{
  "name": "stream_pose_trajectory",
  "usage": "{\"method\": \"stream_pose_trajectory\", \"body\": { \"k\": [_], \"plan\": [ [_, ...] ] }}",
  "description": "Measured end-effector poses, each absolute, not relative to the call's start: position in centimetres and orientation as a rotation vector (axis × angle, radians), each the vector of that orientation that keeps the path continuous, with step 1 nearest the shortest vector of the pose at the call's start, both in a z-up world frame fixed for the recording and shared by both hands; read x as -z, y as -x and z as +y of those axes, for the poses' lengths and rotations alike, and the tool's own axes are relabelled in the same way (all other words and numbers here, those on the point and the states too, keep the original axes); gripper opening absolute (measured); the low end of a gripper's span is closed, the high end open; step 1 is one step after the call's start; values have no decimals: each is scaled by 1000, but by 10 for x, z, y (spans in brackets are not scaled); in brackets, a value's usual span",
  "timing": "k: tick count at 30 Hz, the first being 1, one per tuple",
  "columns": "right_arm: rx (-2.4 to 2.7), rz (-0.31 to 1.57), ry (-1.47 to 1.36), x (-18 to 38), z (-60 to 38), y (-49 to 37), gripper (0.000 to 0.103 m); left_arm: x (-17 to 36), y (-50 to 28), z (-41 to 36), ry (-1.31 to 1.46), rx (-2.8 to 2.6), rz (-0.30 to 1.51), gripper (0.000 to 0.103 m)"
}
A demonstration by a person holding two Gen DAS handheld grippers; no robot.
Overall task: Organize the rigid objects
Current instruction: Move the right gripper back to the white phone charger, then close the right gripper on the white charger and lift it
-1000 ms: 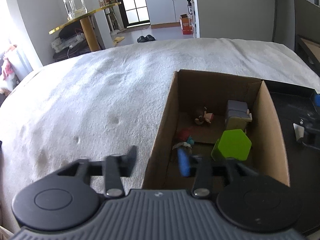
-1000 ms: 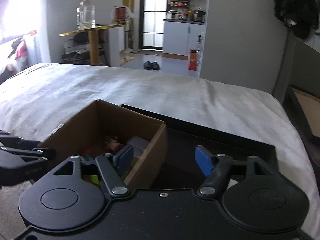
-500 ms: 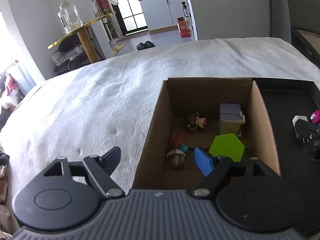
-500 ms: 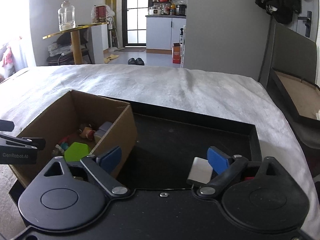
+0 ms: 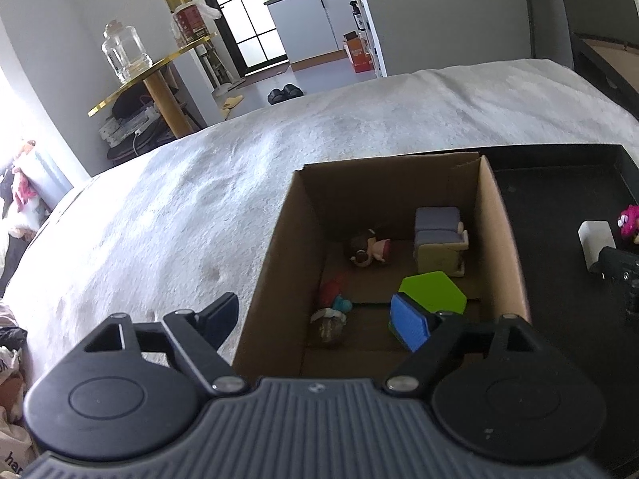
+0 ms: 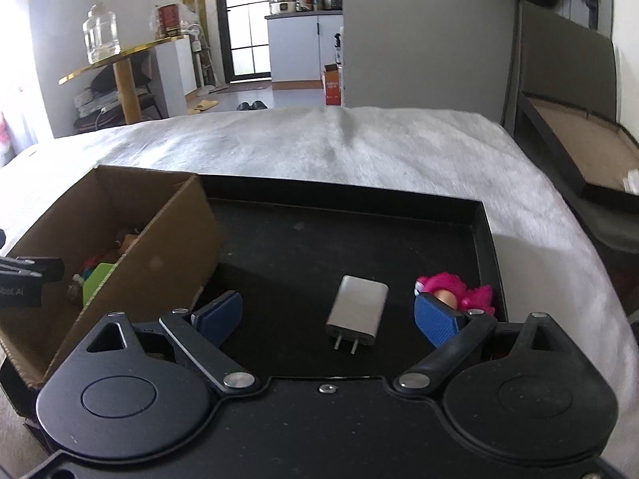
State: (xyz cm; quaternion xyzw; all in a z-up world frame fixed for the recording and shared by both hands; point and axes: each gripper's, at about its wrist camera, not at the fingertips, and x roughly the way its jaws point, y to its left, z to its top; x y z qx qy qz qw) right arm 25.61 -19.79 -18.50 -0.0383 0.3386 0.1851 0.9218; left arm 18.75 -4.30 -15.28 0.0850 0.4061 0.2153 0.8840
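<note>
So at this point the right gripper (image 6: 327,315) was hanging over the near end of the shallow black tray (image 6: 485,239) with its blue-padded jaws spread wide and nothing between the pads; they'd just been opening up. The flat white wall charger with two metal prongs (image 6: 358,310) was lying on the tray floor right in line with that gap, prongs pointing back at the camera, and the fuzzy pink toy figure (image 6: 455,289) sat just beside it toward the tray's right wall, partly hidden behind the right pad. The left gripper (image 5: 315,321) was parked over the near-left corner of the open brown cardboard box (image 5: 501,239), jaws also just opened and spread, empty, one pad outside the left wall and one inside. The box, standing along the tray's left edge, already held a bright green hexagonal block (image 5: 433,291), a little purple-and-cream toy armchair (image 5: 439,241) and a few small figurines I couldn't make out well. My guess is the charger was next. To do that well I'd come straight down so the pads close on its two long flat sides, stay clear of the prongs, and keep the right pad from nudging the pink toy, then lift high enough to clear the cardboard wall before letting go.
</note>
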Motion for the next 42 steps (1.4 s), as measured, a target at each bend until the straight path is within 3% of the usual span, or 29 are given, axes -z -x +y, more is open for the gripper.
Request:
{"method": "stream_pose_trajectory", "body": {
  "k": [9, 14, 16, 21, 22, 23, 24, 38, 39, 41, 42],
  "plan": [
    [-375, 767, 47, 209, -204, -274, 77, 158, -193, -53, -218, -453, 869, 83],
    [-366, 819, 36, 222, -205, -280, 55, 159, -196, -57, -237, -454, 880, 84],
    [-368, 842, 31, 227, -207, -282, 33, 160, -198, -58, -240, -453, 882, 84],
    [-385, 839, 44, 230, -211, -277, 28, 162, -200, -60, -246, -451, 889, 84],
    [-386, 839, 47, 230, -212, -275, 25, 163, -200, -61, -246, -450, 888, 84],
    [-386, 840, 50, 230, -212, -276, 15, 163, -200, -61, -247, -448, 888, 84],
    [-387, 845, 53, 229, -212, -275, 14, 163, -200, -61, -248, -447, 887, 84],
    [-370, 898, 59, 226, -231, -251, 14, 160, -196, -59, -230, -448, 876, 84],
    [-362, 905, 59, 225, -232, -250, 17, 160, -195, -59, -228, -448, 875, 84],
    [-354, 898, 64, 224, -231, -250, 36, 160, -195, -58, -224, -448, 873, 84],
    [-346, 889, 76, 223, -230, -249, 54, 160, -195, -57, -221, -447, 873, 84]
  ]
}}
